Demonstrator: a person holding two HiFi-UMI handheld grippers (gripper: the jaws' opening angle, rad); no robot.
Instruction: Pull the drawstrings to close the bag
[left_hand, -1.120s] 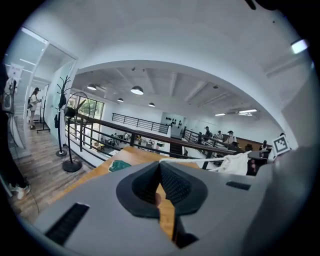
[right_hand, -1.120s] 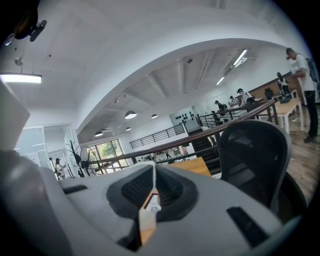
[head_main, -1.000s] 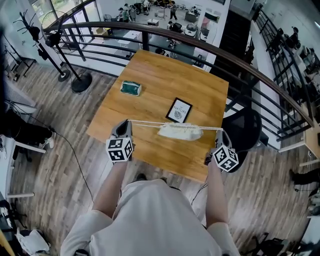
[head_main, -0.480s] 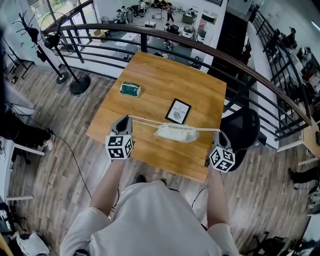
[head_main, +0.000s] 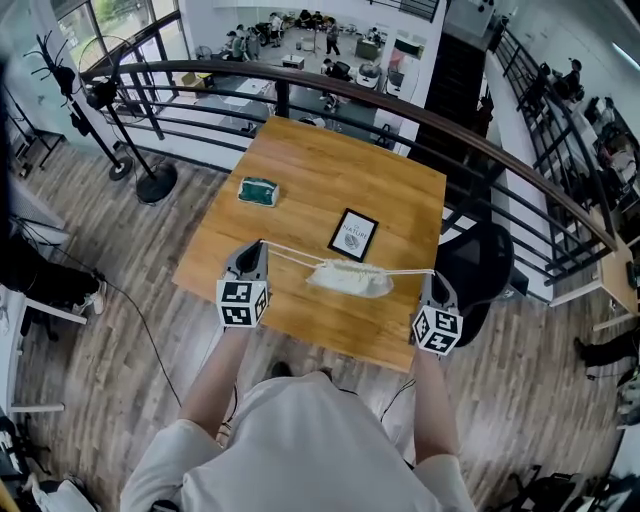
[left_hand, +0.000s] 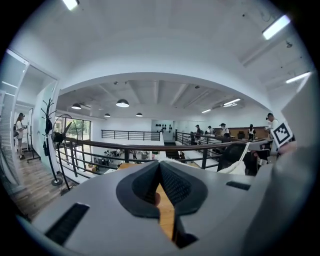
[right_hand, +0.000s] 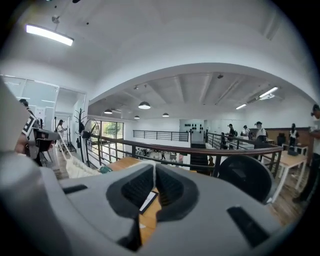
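A small white drawstring bag (head_main: 350, 279) hangs above the wooden table (head_main: 330, 165), strung between my two grippers by its white cords (head_main: 292, 256). My left gripper (head_main: 260, 246) is at the bag's left, jaws pressed together on the left cord's end. At the bag's right, my right gripper (head_main: 432, 274) is shut on the other cord. In the left gripper view the shut jaws (left_hand: 159, 169) fill the foreground, with the bag (left_hand: 234, 167) off to the right. In the right gripper view the gripper (right_hand: 153, 170) is shut too, and the bag (right_hand: 77, 169) hangs at the left.
A teal box (head_main: 259, 190) and a black framed card (head_main: 355, 235) lie on the table beyond the bag. A dark curved railing (head_main: 400, 100) runs behind the table. A black chair (head_main: 482, 262) stands at the right, and a coat stand (head_main: 140, 150) at the left.
Both grippers have rolled a little and risen slightly, the right one shifting sideways. The bag still hangs between them on its cords, gathered tight.
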